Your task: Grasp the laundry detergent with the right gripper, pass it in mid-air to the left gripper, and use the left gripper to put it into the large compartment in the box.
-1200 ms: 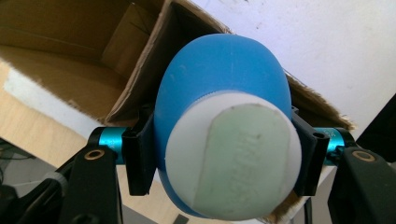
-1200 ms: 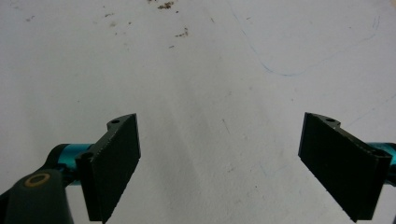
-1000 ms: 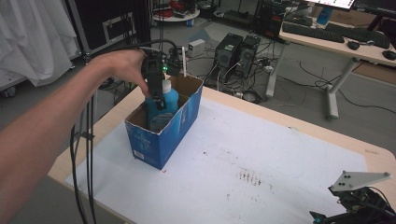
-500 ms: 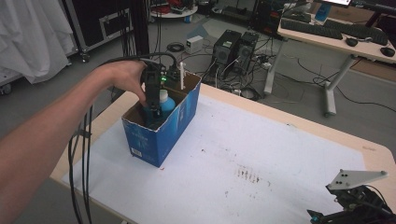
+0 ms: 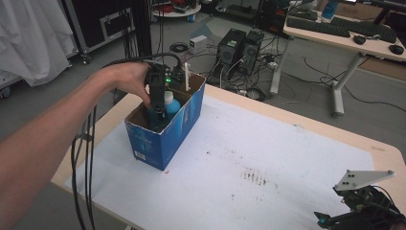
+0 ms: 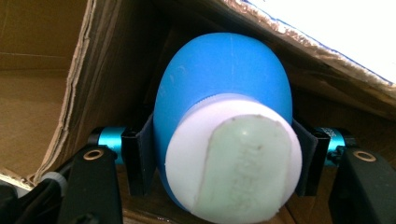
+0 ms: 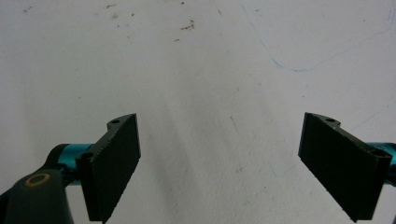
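The left gripper (image 5: 158, 103) reaches down into a blue cardboard box (image 5: 160, 136) on the counter (image 5: 287, 163), its jaws clamped on a blue bottle (image 6: 224, 93) with a white cap (image 6: 233, 158); embossed cap lettering is unreadable. The right gripper (image 7: 219, 163) rests with jaws wide.

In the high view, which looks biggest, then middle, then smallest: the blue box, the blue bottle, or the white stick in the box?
1. Blue box, clearly the biggest.
2. Blue bottle, though the box hides its lower part.
3. White stick, the thinnest, though about as tall as the bottle's showing part.
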A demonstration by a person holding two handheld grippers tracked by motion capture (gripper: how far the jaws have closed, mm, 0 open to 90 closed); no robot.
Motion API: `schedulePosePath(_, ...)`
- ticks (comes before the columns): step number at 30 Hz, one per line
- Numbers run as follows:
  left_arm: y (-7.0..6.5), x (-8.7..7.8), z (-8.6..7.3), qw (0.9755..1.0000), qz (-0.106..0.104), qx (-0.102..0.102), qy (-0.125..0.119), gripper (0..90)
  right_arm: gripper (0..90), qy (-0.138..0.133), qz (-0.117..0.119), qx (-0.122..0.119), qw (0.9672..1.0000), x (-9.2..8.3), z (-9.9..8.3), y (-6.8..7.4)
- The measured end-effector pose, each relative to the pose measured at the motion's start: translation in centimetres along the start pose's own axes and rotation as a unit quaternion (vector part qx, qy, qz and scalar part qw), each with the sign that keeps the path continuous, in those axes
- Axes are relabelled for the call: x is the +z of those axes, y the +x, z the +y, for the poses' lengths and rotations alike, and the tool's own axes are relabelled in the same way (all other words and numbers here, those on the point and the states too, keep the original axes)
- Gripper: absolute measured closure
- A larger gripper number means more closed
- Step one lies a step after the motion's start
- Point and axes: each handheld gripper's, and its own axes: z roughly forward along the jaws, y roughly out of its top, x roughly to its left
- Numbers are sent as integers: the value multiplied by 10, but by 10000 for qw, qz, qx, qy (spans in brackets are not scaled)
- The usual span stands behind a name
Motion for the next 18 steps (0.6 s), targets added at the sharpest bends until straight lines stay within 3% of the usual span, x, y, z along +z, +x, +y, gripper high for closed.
schedulePosePath(13, 1, -2, -2, 10000, -27, -27, -20, 358, 123, -14, 11, 17, 10000, -1, 1, 1)
schedulePosePath(18, 2, -6, -3, 9999, 46, -117, -80, 308, 124, -24, 21, 23, 10000, -2, 0, 1)
